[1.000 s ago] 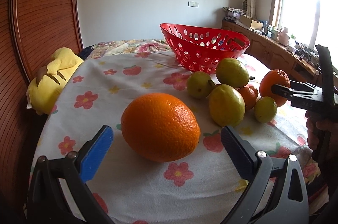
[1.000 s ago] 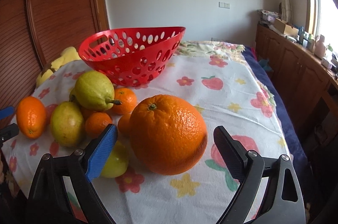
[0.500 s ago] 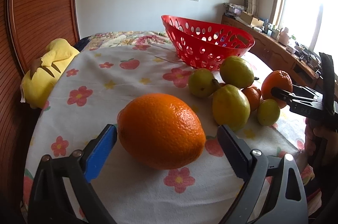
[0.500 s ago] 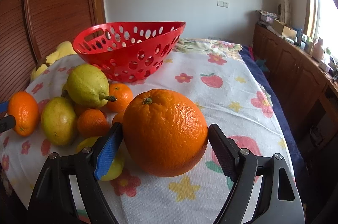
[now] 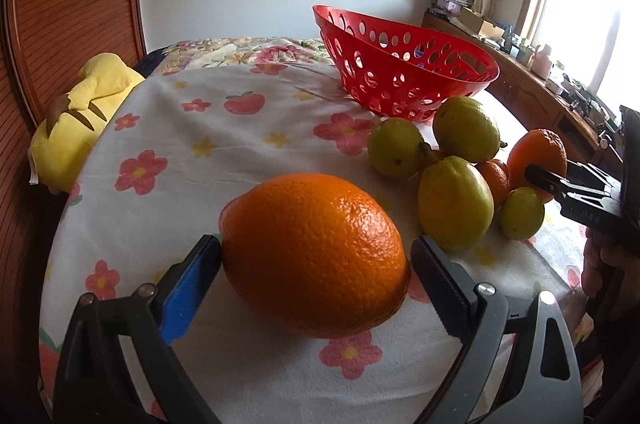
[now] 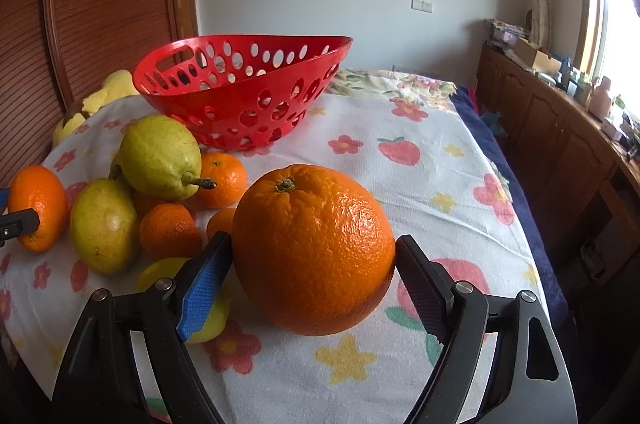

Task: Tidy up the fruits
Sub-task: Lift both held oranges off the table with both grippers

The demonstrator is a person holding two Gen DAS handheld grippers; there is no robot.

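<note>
My left gripper [image 5: 316,260] is shut on a large orange [image 5: 314,254]; both pads touch its sides as it rests on the flowered cloth. My right gripper [image 6: 314,262] is shut on a second large orange [image 6: 314,248], also on the cloth. Each gripper's orange shows in the other view: the right one [image 5: 538,154] and the left one [image 6: 38,206]. A red perforated basket [image 6: 240,92] stands empty behind; it also shows in the left wrist view [image 5: 404,72]. Between the grippers lies a pile of green-yellow pears [image 6: 160,156] and small mandarins [image 6: 222,178].
The flowered cloth [image 6: 420,184] covers a round table. A yellow plush toy [image 5: 76,116] lies at the table's left edge by a wooden headboard [image 5: 68,4]. A wooden cabinet [image 6: 560,128] with clutter runs along the window wall at the right.
Both grippers moved forward around their oranges and closed from wide open until the pads touch the fruit.
</note>
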